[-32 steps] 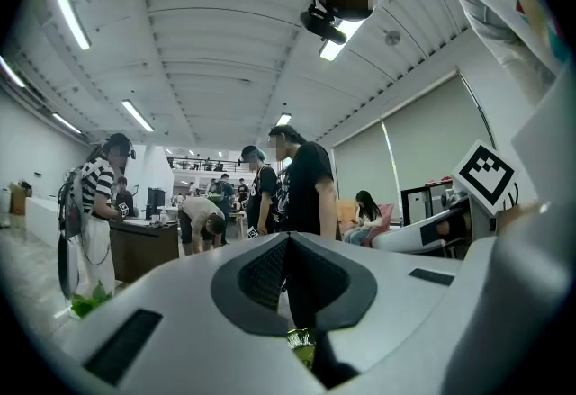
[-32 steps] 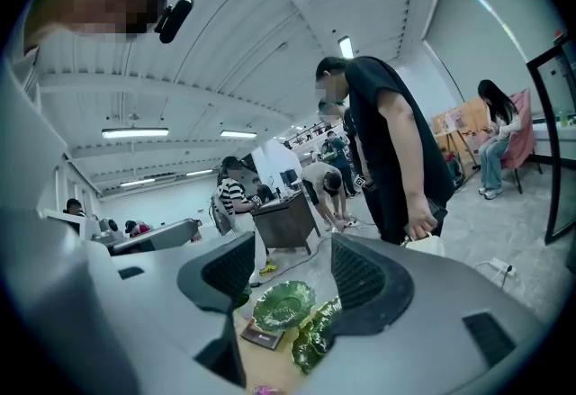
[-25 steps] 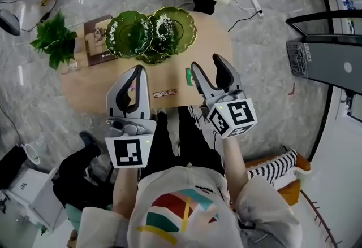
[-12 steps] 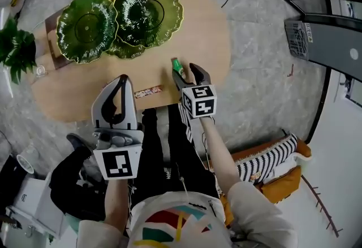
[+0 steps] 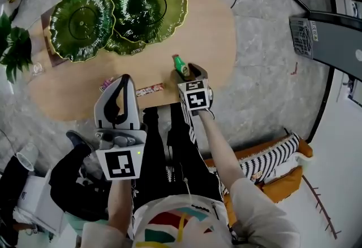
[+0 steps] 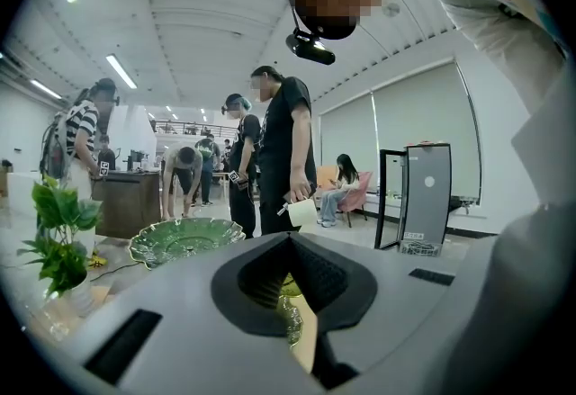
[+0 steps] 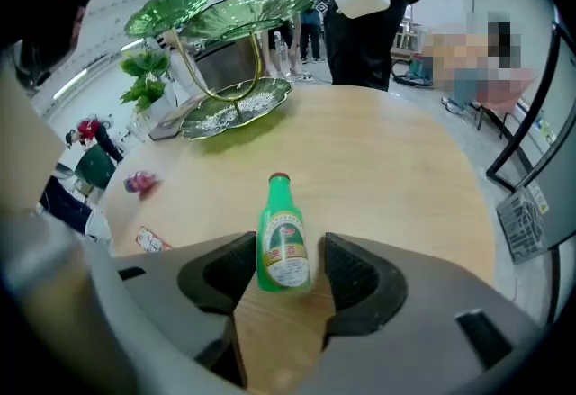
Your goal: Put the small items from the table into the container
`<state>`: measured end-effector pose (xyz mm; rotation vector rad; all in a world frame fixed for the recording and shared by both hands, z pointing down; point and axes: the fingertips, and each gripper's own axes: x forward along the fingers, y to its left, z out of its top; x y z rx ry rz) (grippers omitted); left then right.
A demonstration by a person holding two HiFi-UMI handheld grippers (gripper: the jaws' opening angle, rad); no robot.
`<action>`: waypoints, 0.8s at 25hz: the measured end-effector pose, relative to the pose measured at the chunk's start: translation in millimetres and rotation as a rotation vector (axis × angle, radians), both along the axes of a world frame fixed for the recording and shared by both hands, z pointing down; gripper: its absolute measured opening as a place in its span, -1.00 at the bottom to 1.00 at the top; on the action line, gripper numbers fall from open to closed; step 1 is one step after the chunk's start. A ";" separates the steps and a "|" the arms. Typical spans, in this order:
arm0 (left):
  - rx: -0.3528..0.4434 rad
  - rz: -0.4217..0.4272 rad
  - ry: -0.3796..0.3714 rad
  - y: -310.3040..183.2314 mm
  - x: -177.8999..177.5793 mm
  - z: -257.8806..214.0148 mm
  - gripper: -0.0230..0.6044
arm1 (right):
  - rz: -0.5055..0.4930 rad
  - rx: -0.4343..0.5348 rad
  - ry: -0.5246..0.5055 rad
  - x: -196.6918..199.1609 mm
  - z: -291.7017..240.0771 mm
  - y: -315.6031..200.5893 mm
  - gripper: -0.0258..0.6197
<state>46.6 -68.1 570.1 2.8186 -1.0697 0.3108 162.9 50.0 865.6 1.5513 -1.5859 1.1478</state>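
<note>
On the wooden table, the green dishes at eleven o'clock look empty. The right gripper, jaws spread, straddles the bottle. The left gripper is pressed together on nothing. The packet and candy wait.

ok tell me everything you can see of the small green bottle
The green bottle is small, glossy and plastic-looking, with a red cap, narrow neck and a pale printed label round its body. It stands upright on the wooden table, between the open jaws of the right gripper, not yet clamped.
</note>
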 end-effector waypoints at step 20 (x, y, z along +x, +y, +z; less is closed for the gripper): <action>0.209 -0.190 0.113 -41.2 -56.3 -204.6 -0.90 | -0.133 0.162 0.048 -22.2 -240.3 -71.1 -0.38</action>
